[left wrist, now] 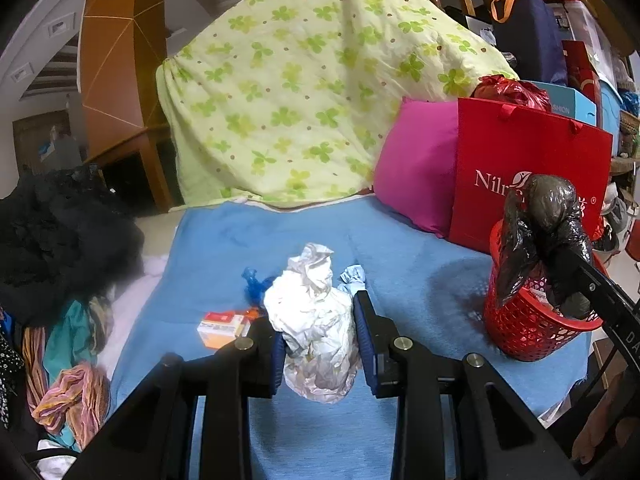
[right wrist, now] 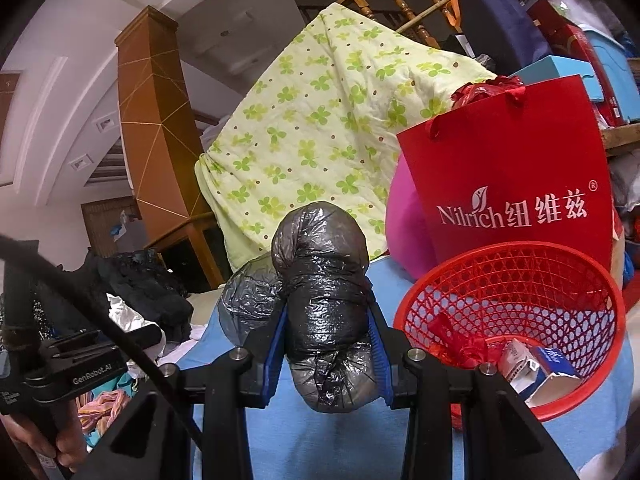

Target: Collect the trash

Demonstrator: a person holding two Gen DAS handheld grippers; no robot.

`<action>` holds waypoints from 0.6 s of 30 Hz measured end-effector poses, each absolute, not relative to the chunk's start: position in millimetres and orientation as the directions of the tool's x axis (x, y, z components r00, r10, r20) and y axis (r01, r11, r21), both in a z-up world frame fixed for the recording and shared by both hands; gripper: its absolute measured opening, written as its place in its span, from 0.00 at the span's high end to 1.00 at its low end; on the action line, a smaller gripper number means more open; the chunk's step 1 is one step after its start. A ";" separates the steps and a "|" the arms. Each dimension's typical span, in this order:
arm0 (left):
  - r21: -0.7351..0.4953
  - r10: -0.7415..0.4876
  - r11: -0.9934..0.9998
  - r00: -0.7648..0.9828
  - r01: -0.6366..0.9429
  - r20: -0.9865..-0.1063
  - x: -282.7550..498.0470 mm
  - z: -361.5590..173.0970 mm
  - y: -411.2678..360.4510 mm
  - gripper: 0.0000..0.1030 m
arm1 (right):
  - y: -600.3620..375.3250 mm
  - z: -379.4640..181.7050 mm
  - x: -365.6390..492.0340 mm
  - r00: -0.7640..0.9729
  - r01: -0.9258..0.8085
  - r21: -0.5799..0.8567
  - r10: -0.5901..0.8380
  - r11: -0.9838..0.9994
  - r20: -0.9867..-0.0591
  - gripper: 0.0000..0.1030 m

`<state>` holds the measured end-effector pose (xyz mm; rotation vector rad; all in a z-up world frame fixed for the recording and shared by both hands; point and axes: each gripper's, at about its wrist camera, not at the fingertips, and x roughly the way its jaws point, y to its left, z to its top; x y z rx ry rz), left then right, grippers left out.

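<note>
Crumpled white paper wad [left wrist: 316,324] sits between the blue pads of my left gripper [left wrist: 320,344], jaws closed part way and pressing it on both sides, above the blue blanket [left wrist: 224,236]

Black plastic bag bundle [right wrist: 324,316] is clamped in my right gripper [right wrist: 330,344], jaws narrowed onto its middle, the bundle bulging above and below the pads. From the left wrist view the same bundle [left wrist: 540,232] hangs at the rim of the red mesh basket [left wrist: 520,320]

The basket [right wrist: 520,276] stands on the blanket just right of the bundle; inside lie a red wrapper [right wrist: 460,344] and a small white-blue carton [right wrist: 536,368]

Still loose on the blanket near the paper: an orange-white small box [left wrist: 222,326], a blue scrap [left wrist: 252,284], a pale blue scrap [left wrist: 354,276]

Behind the basket, a red paper bag [right wrist: 512,176] against a magenta pillow [left wrist: 416,168]; a green clover quilt [left wrist: 304,92] drapes behind. Dark clothes [left wrist: 60,240] are heaped at the left edge
</note>
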<state>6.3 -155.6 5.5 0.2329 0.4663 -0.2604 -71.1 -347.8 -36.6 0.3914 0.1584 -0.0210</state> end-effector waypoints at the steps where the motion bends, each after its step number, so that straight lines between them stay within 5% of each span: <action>1: 0.164 -0.193 0.940 0.861 0.300 -0.470 6.4 5.0 -157.3 0.68 | -349.2 -36.9 -71.5 0.987 0.054 0.382 0.008 0.923 -0.159 0.61; 18: 0.178 -0.212 0.924 0.840 0.338 -0.499 10.4 -3.7 -175.1 0.68 | -353.6 -39.3 -71.8 0.986 0.059 0.417 0.012 0.907 -0.165 0.61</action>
